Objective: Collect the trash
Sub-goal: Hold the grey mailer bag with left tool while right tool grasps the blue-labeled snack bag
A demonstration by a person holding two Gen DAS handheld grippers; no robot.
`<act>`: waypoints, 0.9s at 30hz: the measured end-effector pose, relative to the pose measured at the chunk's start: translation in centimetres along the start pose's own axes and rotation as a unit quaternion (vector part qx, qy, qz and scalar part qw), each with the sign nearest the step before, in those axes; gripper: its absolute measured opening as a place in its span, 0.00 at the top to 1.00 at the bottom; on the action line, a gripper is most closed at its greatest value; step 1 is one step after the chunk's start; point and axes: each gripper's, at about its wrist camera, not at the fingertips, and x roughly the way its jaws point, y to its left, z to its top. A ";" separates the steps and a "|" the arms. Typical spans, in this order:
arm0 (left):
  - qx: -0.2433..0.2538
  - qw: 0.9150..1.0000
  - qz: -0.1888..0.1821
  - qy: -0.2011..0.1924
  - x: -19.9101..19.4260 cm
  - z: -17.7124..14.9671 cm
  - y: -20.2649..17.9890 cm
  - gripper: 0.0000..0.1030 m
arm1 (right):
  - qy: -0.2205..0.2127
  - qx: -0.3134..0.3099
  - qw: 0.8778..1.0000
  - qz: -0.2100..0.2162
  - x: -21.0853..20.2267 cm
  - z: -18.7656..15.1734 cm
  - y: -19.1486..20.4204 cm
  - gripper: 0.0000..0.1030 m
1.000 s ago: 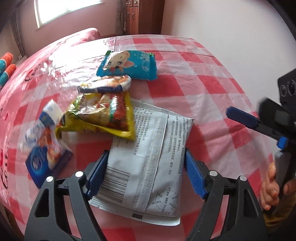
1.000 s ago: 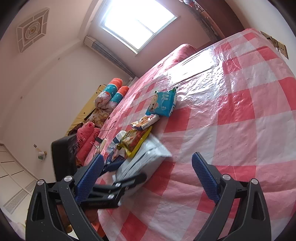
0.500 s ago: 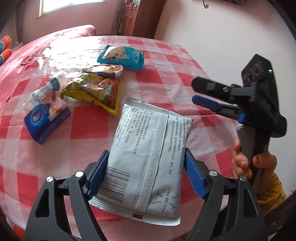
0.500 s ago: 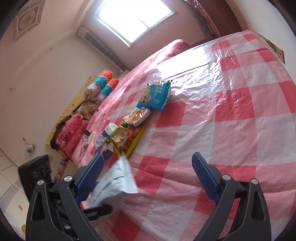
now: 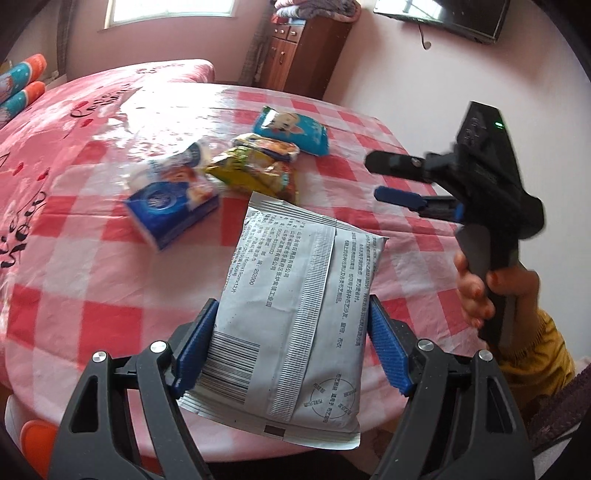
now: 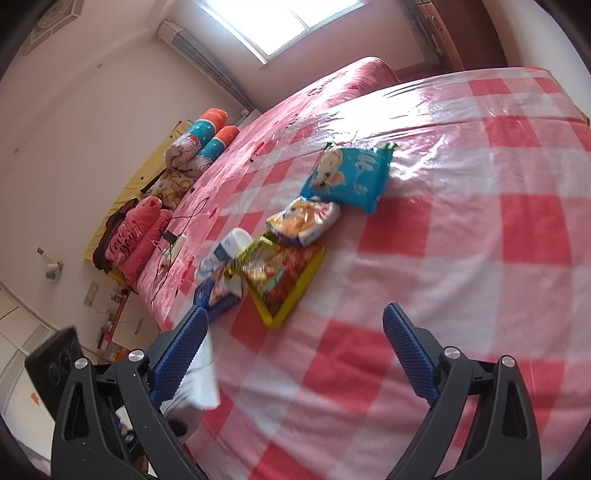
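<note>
The left gripper (image 5: 291, 347) clamps the grey printed packet (image 5: 295, 314) over the table's (image 5: 92, 295) near edge, long axis running away from it, while the empty, wide-open right gripper (image 6: 295, 354) is nearer the yellow wrapper (image 6: 282, 280) mid-table.

You get daylight only, from window (image 6: 291, 22), blown out white in right wrist view. Strong glare on plastic-covered checked tablecloth (image 6: 369, 110) below it. Room bright, shadows soft. Heavy fisheye bend plus black vignette in corners, both views. Motion blur on tissue pack (image 5: 173, 199) and yellow snack bag (image 6: 284, 280). Print on grey pouch (image 5: 295, 325) sharp in left wrist view.
</note>
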 end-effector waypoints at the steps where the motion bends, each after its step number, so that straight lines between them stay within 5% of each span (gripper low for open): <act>1: -0.003 1.000 0.001 -0.002 -0.2 -0.1 0.3 0.24 | -0.001 -0.001 1.000 -0.001 0.3 0.4 0.1 0.12; 3: -0.011 1.000 0.004 -0.006 -0.7 -0.4 1.1 0.24 | 0.000 -0.011 1.000 -0.011 1.2 1.5 0.4 0.21; 14: -0.040 0.999 -0.002 -0.013 -1.5 -1.3 3.7 0.24 | 0.014 -0.104 0.992 -0.077 6.9 5.4 3.1 0.21; 23: -0.053 0.998 -0.003 -0.017 -1.7 -1.6 4.5 0.24 | 0.047 -0.142 0.985 -0.085 10.3 6.1 3.7 0.21; 27: -0.058 0.998 0.001 -0.017 -1.7 -1.7 4.8 0.24 | 0.069 -0.135 0.987 -0.054 10.5 5.2 4.4 0.26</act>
